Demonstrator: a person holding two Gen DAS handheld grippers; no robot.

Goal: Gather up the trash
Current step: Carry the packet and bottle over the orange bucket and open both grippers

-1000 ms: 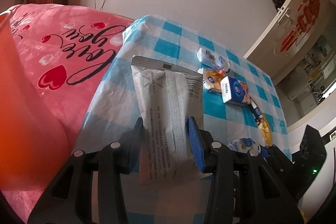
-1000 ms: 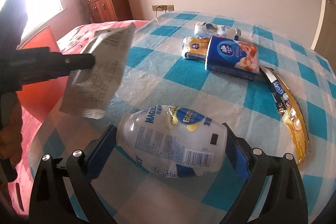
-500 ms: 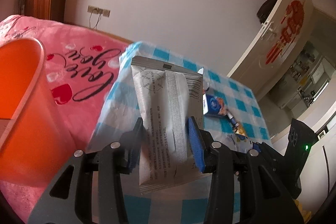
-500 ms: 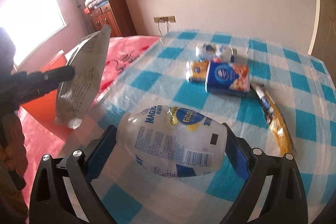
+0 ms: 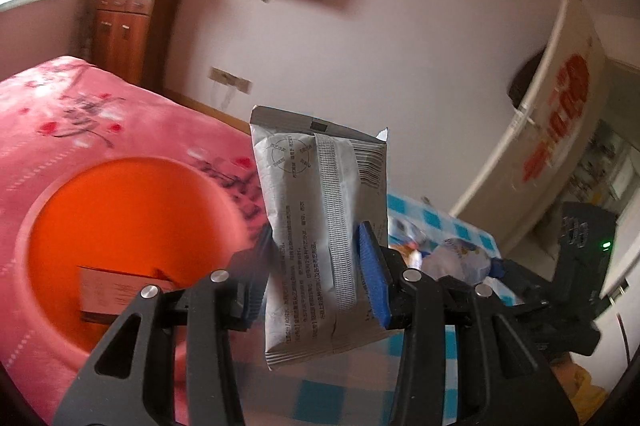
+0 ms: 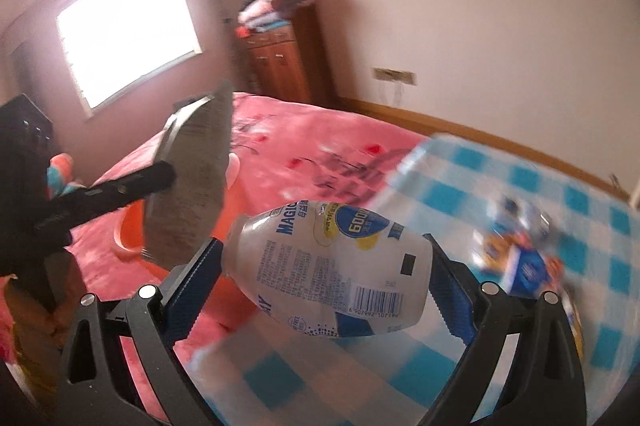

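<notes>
Grey packet [image 5: 320, 234] pinched upright in left tongs [image 5: 316, 274]; bottle [image 6: 332, 270] clamped crosswise in right tongs [image 6: 326, 282]

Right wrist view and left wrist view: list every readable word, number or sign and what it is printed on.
"MAGIC": clear plastic bottle in the right tongs.
"600": its blue and yellow badge.
"6 907992 10719", last digit unclear: under its barcode.
Grey packet in the left tongs: Chinese print and barcode, too small to read.
Red sign on the white door: blurred.
Packets on the checked table: blurred.
</notes>
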